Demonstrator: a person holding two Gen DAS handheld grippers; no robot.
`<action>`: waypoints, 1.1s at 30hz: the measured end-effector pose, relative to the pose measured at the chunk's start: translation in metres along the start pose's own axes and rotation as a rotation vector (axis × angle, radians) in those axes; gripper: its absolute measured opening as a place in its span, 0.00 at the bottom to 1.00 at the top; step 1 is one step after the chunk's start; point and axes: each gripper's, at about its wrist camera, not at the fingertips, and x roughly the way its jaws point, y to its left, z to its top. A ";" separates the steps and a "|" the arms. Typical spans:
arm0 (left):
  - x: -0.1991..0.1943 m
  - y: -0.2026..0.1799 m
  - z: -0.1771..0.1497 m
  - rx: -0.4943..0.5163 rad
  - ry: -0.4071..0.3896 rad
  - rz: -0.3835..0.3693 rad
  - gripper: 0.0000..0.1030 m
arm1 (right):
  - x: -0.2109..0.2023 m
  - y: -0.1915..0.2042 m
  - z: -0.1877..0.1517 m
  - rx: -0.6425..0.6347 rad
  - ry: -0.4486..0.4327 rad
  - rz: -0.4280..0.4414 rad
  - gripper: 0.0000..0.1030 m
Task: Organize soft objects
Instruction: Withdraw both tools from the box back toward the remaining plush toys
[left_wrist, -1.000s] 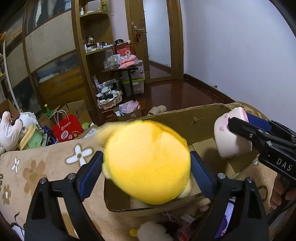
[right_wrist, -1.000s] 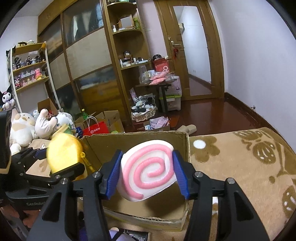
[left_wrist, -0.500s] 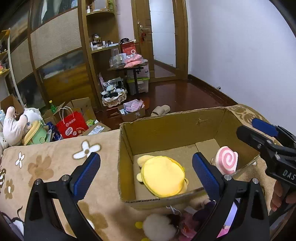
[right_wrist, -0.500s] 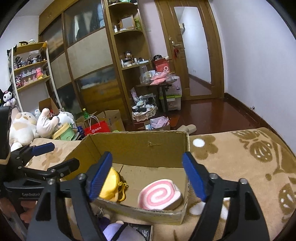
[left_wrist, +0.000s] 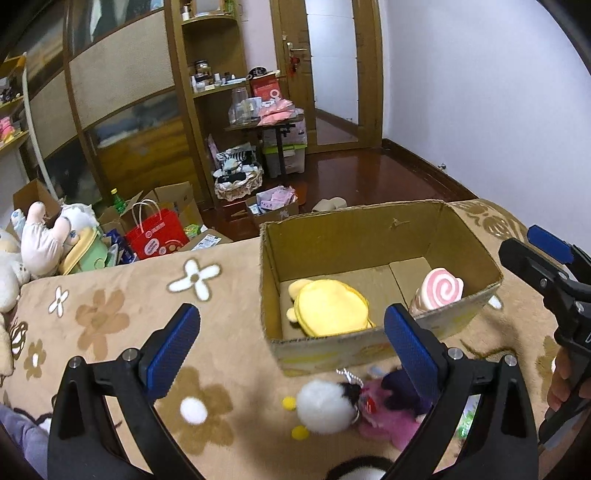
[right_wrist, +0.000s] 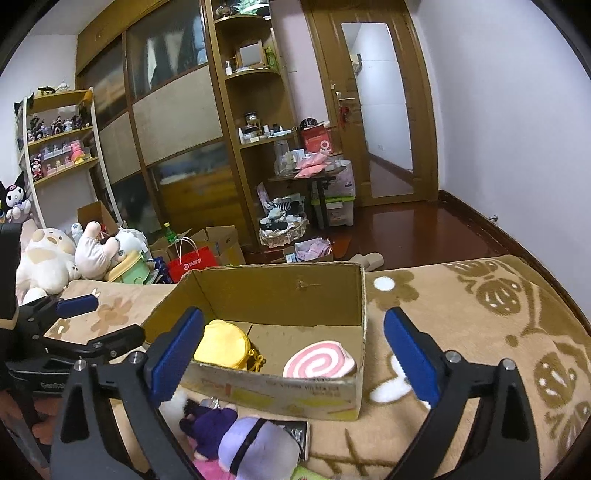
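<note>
Plush yellow pouch (left_wrist: 330, 308) and pink swirl pillow (right_wrist: 319, 363) lie boxed; both tools gape, holding nothing.

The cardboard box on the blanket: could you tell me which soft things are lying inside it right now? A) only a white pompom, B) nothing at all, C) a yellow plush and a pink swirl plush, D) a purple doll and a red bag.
C: the yellow plush and the pink swirl plush both rest on the floor of the cardboard box, while the white pompom lies outside it on the blanket.
</note>
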 end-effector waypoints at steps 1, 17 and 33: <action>-0.005 0.001 -0.002 -0.003 0.004 0.006 0.96 | -0.004 0.001 0.000 0.001 -0.001 -0.001 0.99; -0.050 0.018 -0.028 -0.052 0.065 0.057 0.96 | -0.051 0.010 -0.015 -0.004 0.026 -0.009 0.99; -0.047 0.025 -0.036 -0.084 0.128 0.047 0.96 | -0.054 0.020 -0.031 -0.025 0.063 -0.014 0.99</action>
